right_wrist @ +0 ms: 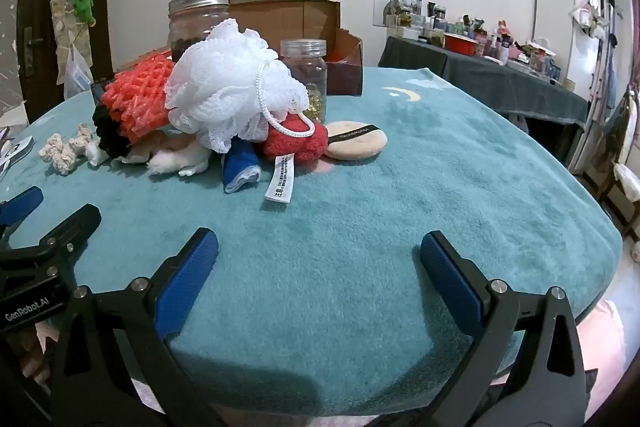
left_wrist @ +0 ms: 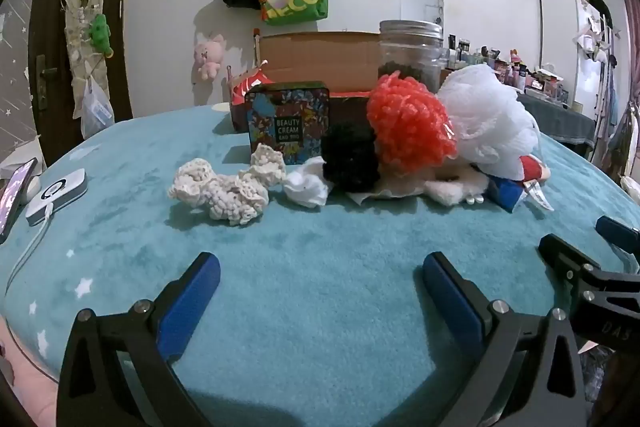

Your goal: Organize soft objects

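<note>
A pile of soft things lies mid-table on the teal cloth (left_wrist: 320,259): a white mesh bath pouf (left_wrist: 486,115) (right_wrist: 224,87), an orange mesh pouf (left_wrist: 408,123) (right_wrist: 136,99), a black pouf (left_wrist: 350,157), a cream crocheted piece (left_wrist: 228,187) (right_wrist: 64,151), a white cloth wad (left_wrist: 306,183), a red and blue plush (right_wrist: 294,143) with a white label, and a beige powder puff (right_wrist: 356,145). My left gripper (left_wrist: 320,275) is open and empty, well short of the pile. My right gripper (right_wrist: 320,251) is open and empty, also short of it.
An open cardboard box (left_wrist: 320,61) (right_wrist: 304,23) stands behind the pile, with a patterned tin (left_wrist: 288,121) and glass jars (left_wrist: 412,51) (right_wrist: 304,79). A phone (left_wrist: 14,193) and a white charger (left_wrist: 56,195) lie at the left. A cluttered dark table (right_wrist: 500,79) stands at the right.
</note>
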### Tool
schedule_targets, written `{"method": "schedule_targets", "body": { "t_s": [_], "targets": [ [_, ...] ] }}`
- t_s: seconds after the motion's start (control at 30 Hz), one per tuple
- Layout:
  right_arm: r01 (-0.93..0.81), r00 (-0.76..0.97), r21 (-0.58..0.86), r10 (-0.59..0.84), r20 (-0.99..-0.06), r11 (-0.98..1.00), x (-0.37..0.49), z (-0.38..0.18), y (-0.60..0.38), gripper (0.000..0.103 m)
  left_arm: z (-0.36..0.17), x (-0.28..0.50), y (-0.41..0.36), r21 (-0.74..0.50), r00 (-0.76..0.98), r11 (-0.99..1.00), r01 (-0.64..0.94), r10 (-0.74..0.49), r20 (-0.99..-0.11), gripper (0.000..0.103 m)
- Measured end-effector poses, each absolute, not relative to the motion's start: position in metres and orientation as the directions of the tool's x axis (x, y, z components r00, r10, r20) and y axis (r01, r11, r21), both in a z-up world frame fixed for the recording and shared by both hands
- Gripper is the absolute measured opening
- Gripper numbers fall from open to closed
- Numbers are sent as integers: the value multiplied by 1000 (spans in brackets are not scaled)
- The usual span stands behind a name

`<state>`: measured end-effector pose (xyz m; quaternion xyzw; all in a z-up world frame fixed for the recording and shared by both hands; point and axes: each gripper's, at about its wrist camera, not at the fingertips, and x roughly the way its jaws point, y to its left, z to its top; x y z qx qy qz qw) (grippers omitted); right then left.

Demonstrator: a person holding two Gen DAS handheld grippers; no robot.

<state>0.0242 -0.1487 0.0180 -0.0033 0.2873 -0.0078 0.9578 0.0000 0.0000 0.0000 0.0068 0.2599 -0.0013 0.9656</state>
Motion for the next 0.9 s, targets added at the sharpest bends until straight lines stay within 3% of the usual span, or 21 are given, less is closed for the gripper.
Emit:
{"method": "schedule_targets", "body": {
  "t_s": [0.9],
  "targets": [
    [13, 831, -3, -13, -555, 1000, 25, 18, -149, 103, 0, 0, 0, 10, 866, 1000, 5, 0, -500, 103]
  ]
}}
